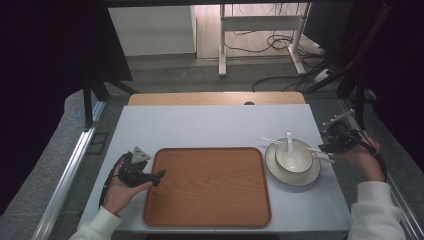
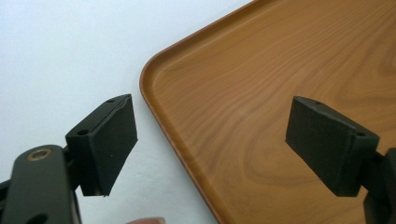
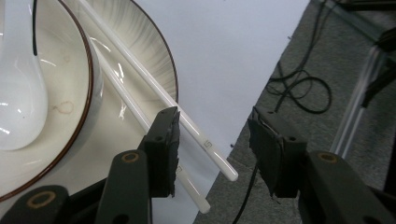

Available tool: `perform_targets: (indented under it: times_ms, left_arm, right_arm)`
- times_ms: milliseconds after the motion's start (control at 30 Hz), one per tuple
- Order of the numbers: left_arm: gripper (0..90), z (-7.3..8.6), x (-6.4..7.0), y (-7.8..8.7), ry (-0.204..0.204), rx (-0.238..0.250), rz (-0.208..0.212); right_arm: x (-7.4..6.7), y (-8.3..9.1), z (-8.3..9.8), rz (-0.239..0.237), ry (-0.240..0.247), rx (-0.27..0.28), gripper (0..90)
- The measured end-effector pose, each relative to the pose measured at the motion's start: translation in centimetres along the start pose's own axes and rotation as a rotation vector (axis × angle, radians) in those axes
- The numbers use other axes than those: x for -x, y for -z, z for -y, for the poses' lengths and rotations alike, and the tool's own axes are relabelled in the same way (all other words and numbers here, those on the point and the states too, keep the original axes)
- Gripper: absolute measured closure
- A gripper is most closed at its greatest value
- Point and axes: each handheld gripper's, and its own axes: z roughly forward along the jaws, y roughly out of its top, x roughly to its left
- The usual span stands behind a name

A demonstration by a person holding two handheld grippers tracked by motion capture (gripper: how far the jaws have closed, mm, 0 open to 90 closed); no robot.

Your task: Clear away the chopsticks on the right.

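Grey carpet floor [image 1: 60, 150], white desk frame [image 1: 260, 30]

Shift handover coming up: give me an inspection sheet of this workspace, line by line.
Surface: white table, bare around the items.
Job's things: wooden tray, nothing on it; plate with bowl on it, spoon in the bowl, two white chopsticks lying across the plate.
Clutter: nothing seen.
Grippers: left gripper open over the tray's corner; right gripper open beside the chopstick ends, gripping nothing.
Cables: loose cables on the floor beyond the table.
Surroundings: white stand, dark curtains.
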Motion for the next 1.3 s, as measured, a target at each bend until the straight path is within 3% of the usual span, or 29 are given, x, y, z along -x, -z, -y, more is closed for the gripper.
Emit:
perform_targets:
  times_ms: [100,167,400,767,1033,1300]
  left_arm:
    - [16.1,0.0,-0.1,0.0,0.004,0.002,-0.002]
    - [16.1,0.0,-0.2,0.0,0.003,0.0,-0.002]
    - [16.1,0.1,-0.2,-0.1,0.003,-0.004,-0.001]
    - [16.1,0.1,-0.4,-0.2,0.003,-0.008,-0.006]
    - [16.1,0.2,-0.4,-0.2,0.005,-0.008,-0.007]
    - [16.0,0.2,-0.5,-0.3,0.0,-0.014,-0.012]
  right_arm:
    - [0.5,-0.4,-0.1,-0.018,0.007,-0.025,51.9]
    - [0.6,-1.0,0.1,-0.038,0.039,-0.059,51.3]
    - [1.0,-2.2,0.5,-0.075,0.087,-0.073,51.3]
    - [0.9,-3.4,0.3,-0.081,0.148,-0.128,56.6]
    - [0.9,-3.7,0.3,-0.109,0.198,-0.16,68.2]
    - [0.9,-3.8,0.7,-0.149,0.236,-0.154,80.4]
